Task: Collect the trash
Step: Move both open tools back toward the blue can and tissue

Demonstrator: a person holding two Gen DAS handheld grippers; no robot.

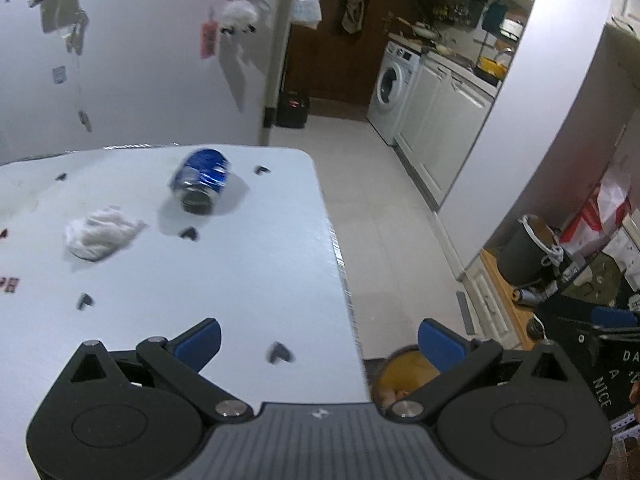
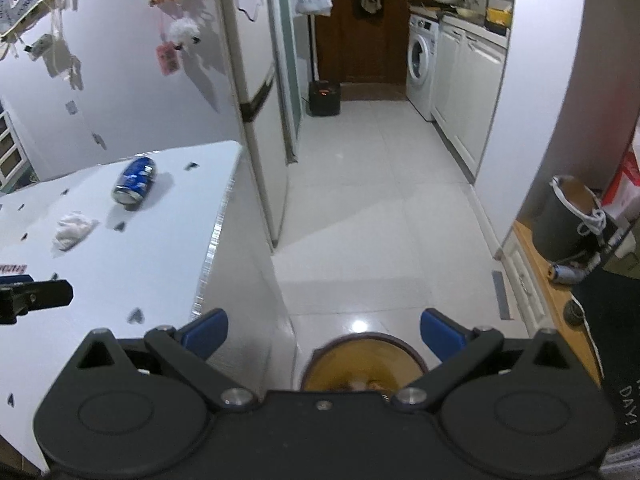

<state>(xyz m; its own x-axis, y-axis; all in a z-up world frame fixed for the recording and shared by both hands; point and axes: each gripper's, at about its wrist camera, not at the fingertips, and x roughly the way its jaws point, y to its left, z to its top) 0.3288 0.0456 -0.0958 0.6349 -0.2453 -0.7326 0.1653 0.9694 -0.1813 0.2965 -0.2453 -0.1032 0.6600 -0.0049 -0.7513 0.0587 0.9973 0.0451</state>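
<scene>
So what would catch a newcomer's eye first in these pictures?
A blue can lies on its side on the white table, with a crumpled white tissue nearer and to its left. Down on the floor past the table edge sits a round bin with a yellow inside.

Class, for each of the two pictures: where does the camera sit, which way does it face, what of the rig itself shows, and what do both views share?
Left wrist: sits on the left gripper above the white table, facing forward over the blue can and crumpled tissue; its own jaws open.
Right wrist: sits on the right gripper beside the table's edge above the bin, facing down the hallway floor; its own jaws open.
Shared: can, tissue, table, bin, washing machine.
</scene>
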